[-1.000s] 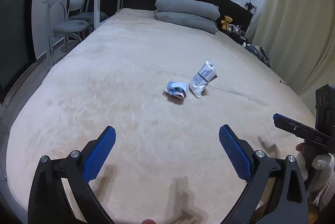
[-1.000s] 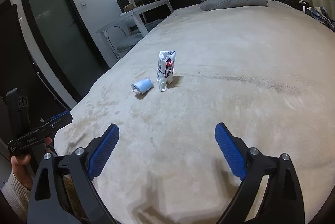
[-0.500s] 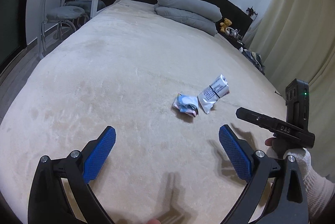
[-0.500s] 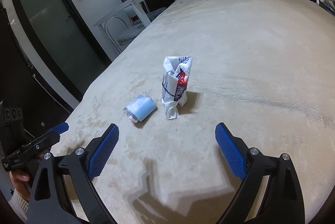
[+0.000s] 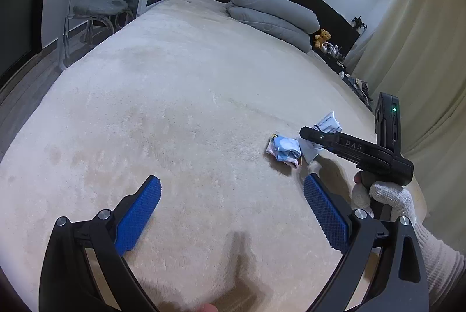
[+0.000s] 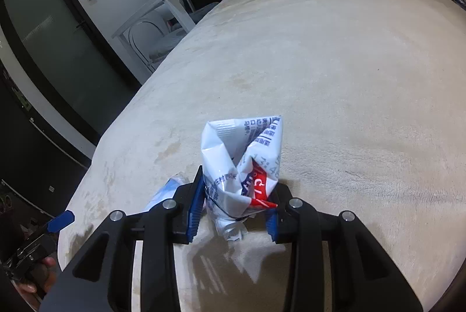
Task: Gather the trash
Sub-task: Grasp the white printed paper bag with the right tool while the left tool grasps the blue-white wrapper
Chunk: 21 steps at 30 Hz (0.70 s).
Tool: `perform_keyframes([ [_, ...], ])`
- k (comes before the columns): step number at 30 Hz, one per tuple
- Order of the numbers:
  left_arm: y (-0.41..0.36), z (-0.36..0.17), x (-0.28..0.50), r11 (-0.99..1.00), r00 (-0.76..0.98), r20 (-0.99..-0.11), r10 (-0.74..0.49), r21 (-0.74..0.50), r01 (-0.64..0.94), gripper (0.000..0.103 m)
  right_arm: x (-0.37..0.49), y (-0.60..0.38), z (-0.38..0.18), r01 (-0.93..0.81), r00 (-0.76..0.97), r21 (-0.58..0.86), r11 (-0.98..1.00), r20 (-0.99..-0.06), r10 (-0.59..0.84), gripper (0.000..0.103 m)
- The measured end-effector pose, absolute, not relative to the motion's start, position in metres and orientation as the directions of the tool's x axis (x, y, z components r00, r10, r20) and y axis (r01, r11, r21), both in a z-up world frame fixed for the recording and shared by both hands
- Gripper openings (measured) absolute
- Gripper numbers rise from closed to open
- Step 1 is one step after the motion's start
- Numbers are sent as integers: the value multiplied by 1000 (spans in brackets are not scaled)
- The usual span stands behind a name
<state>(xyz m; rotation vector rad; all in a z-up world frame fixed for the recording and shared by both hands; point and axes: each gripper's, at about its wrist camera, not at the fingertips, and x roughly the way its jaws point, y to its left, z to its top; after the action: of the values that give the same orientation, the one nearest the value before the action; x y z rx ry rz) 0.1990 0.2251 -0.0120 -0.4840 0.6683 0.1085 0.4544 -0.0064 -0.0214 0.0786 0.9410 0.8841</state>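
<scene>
Beige bed (image 6: 349, 79) lies bare — right hand-held gripper (image 6: 236, 213) pinches wrapper (image 6: 241, 166).

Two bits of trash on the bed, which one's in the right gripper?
The white printed wrapper with the red patch, clamped in the right gripper, whose jaws have just closed. The blue wad lies beside it on the bed, untouched.

The bed (image 6: 335, 55) wears a plain cream plush cover, faintly blotched darker in places. The crumpled wrapper (image 6: 241, 175) is white with dark blue print and a red patch; the smaller wrapper (image 5: 284, 148) is pale blue and pink. Gripper pads (image 5: 139, 214) are bright blue, cross-hatched, on black frames. Pillows (image 5: 271, 13) grey, curtain (image 5: 416, 49) pale yellow
</scene>
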Motion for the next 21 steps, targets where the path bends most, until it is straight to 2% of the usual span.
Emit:
perform_keyframes([
  [11,200,-20,231,917,757,-652,-52,-332,-223,96,431,-68,24,-620,303,467,630,-598,742,37],
  [16,179,-23,260,940,733,-677,-69,-290,-180,96,421,-94,27,-596,292,470,651,-629,721,37],
  [21,159,-21,297,974,718,-695,-38,-188,-130,96,418,-117,18,-579,272,463,671,-667,694,37],
])
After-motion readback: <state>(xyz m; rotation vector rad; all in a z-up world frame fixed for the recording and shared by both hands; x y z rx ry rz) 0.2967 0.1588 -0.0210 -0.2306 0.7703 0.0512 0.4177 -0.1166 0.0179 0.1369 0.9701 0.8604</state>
